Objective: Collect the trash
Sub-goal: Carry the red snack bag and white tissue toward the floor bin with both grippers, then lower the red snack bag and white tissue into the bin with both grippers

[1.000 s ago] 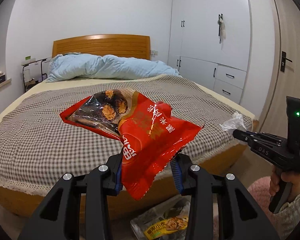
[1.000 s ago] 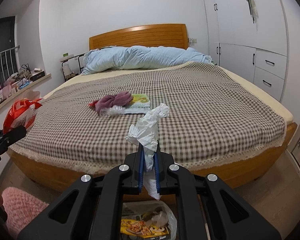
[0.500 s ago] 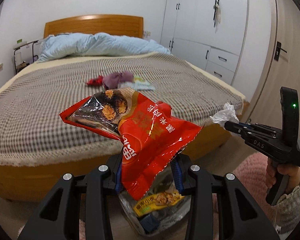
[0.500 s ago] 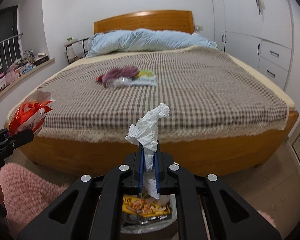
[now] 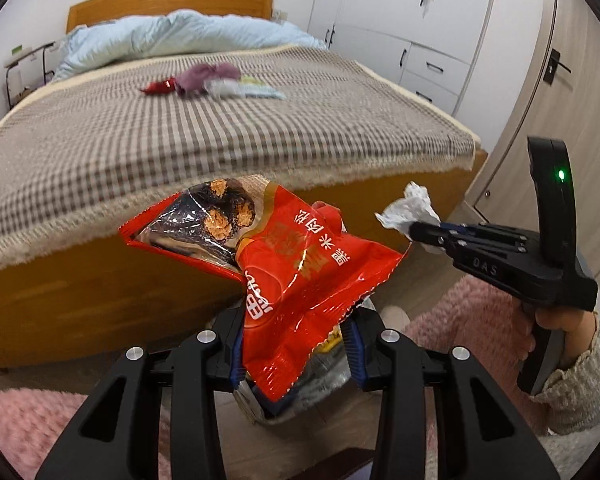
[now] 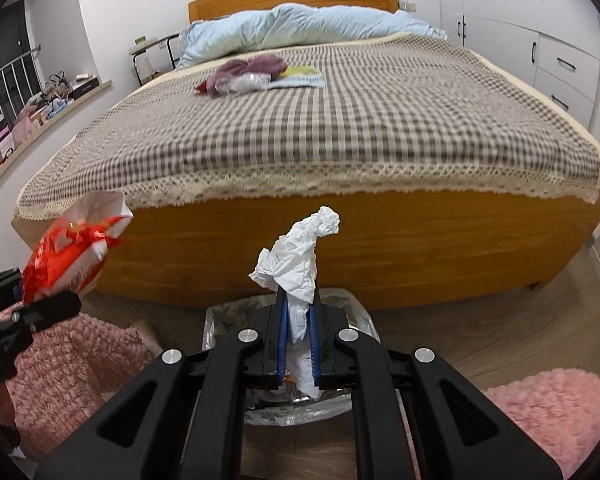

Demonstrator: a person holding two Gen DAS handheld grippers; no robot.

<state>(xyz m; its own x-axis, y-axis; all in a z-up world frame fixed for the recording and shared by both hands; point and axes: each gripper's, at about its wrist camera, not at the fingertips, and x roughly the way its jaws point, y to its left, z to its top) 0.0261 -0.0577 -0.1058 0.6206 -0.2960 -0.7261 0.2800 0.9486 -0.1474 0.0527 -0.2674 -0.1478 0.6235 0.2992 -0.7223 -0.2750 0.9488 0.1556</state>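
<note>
Room: bedroom, wooden bed [image 6: 340,252] under checked cover.
Left gripper [image 5: 296,344]: jaws clamped on crinkled red snack wrapper [image 5: 300,280].
Right gripper [image 6: 298,340]: jaws clamped on crumpled white tissue [image 6: 296,256].
Below: plastic-lined trash bin [image 6: 356,320].

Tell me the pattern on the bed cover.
Brown-and-cream gingham check on the bed cover, clearest in the right wrist view.
</note>
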